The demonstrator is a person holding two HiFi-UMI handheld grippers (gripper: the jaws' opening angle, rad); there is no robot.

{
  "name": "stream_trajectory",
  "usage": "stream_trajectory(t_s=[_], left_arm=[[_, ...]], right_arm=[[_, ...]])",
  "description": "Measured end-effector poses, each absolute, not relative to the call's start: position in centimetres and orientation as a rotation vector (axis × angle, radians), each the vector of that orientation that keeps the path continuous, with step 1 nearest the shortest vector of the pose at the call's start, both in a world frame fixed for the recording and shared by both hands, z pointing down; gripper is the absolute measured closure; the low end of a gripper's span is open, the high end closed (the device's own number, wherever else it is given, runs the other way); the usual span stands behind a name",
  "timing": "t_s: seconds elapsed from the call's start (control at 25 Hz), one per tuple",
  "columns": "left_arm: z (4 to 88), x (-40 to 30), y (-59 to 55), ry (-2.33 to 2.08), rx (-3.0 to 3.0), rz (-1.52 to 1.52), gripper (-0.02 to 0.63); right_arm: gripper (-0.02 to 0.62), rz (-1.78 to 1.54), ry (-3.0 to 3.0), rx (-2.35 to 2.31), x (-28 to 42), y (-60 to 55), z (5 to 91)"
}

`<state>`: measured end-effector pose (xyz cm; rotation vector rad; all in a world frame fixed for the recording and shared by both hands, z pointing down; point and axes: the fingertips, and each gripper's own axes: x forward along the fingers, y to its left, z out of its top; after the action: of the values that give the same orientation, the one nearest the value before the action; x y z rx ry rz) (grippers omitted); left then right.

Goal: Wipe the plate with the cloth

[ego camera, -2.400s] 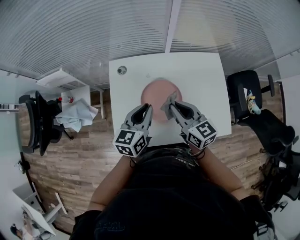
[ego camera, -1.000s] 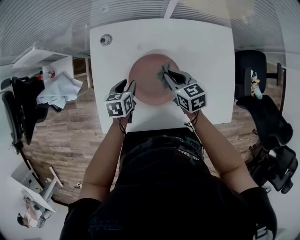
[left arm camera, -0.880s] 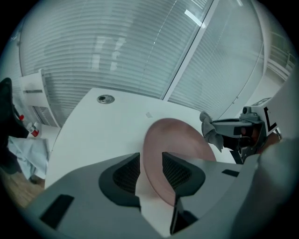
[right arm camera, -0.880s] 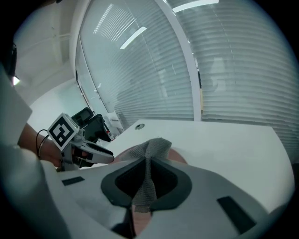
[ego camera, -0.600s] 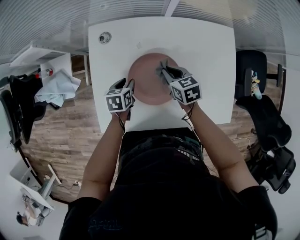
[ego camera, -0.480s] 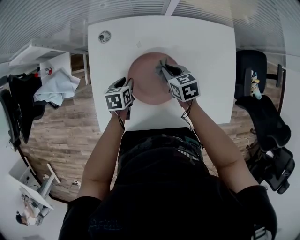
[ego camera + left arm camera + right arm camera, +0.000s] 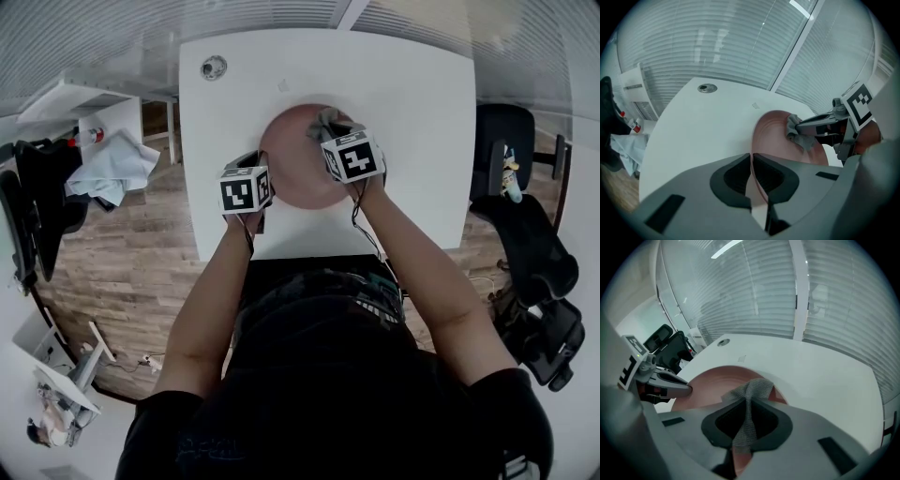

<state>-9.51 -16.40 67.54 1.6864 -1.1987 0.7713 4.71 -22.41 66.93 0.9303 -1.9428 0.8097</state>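
Note:
A pink round plate [image 7: 292,161] lies on the white table [image 7: 412,112]. My left gripper [image 7: 262,161] stands at the plate's left rim. In the left gripper view its jaws are closing, and the thin rim [image 7: 753,165] is pinched between the tips of the left gripper [image 7: 751,157]. My right gripper [image 7: 324,128] is shut on a grey mesh cloth [image 7: 325,118] above the plate's far right part. In the right gripper view the cloth [image 7: 751,397] bunches out between the jaws over the plate [image 7: 710,380]. The left gripper [image 7: 680,389] shows at the rim there.
A round metal grommet [image 7: 214,67] sits in the table's far left corner. Black office chairs [image 7: 525,253] stand to the right of the table. A light blue rag [image 7: 108,169] lies on a stand to the left. Slatted blinds run behind the table.
Both grippers came down toward the plate. The left jaws went from wide open to closed on the plate's left rim. The right gripper carried the cloth farther over the plate.

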Motion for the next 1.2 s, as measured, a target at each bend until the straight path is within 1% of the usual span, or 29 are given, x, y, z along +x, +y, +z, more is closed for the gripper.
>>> stream_trajectory(t_s=[0.28, 0.56, 0.84, 1.2], left_arm=[[67.4, -9.3, -16.7, -1.195, 1.691, 0.765, 0.577], [67.4, -9.4, -16.7, -1.213, 1.675, 0.751, 0.577], [67.4, -9.4, -16.7, -1.232, 1.657, 0.723, 0.578], [67.5, -9.5, -16.8, -1.256, 1.661, 0.721, 0.578]], right_arm=[[0.551, 0.734, -1.886, 0.892, 3.3, -23.5, 68.4], [0.551, 0.653, -1.998, 0.656, -2.6, -22.5, 68.0], [0.551, 0.645, -2.078, 0.369, -7.2, -17.2, 67.9], [0.551, 0.681, -2.036, 0.122, -6.8, -9.4, 67.8]])
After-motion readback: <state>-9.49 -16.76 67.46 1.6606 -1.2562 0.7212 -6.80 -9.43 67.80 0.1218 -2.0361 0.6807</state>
